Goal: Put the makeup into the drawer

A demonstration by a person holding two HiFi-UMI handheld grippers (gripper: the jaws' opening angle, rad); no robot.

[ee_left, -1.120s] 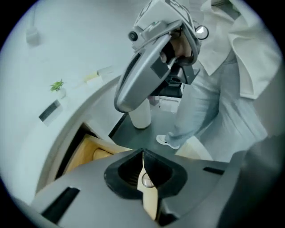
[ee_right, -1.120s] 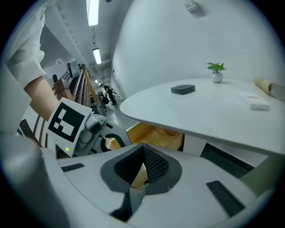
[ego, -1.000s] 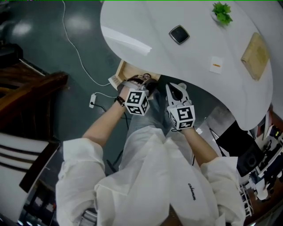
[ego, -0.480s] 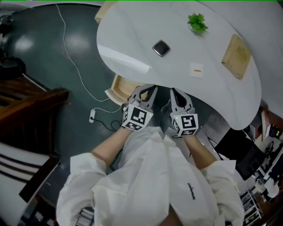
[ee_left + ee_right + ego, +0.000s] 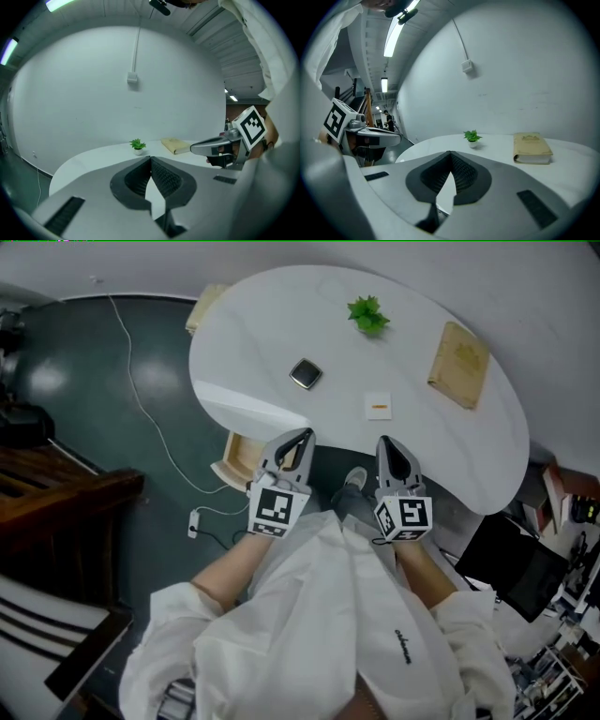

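Note:
A small dark square makeup compact [image 5: 305,373] lies on the white oval table [image 5: 244,352]. Near it sits a white card with an orange mark [image 5: 378,405]. A wooden drawer [image 5: 234,460] stands pulled out under the table's near left edge. My left gripper [image 5: 300,438] is shut and empty, held at the table's near edge just right of the drawer. My right gripper [image 5: 388,444] is beside it, also shut with nothing in it. The left gripper view shows its tips [image 5: 150,159] meeting, with the right gripper [image 5: 218,146] alongside. The right gripper's tips [image 5: 450,153] touch too.
A small potted plant [image 5: 367,313] and a tan book [image 5: 459,352] sit at the table's far side. A white cable [image 5: 141,390] and plug [image 5: 194,521] lie on the dark floor at left. Dark wooden furniture [image 5: 56,512] stands left, black equipment [image 5: 511,563] right.
Both grippers have risen from beside the drawer below the table to the table's near edge. The view has tilted up, and the whole tabletop shows.

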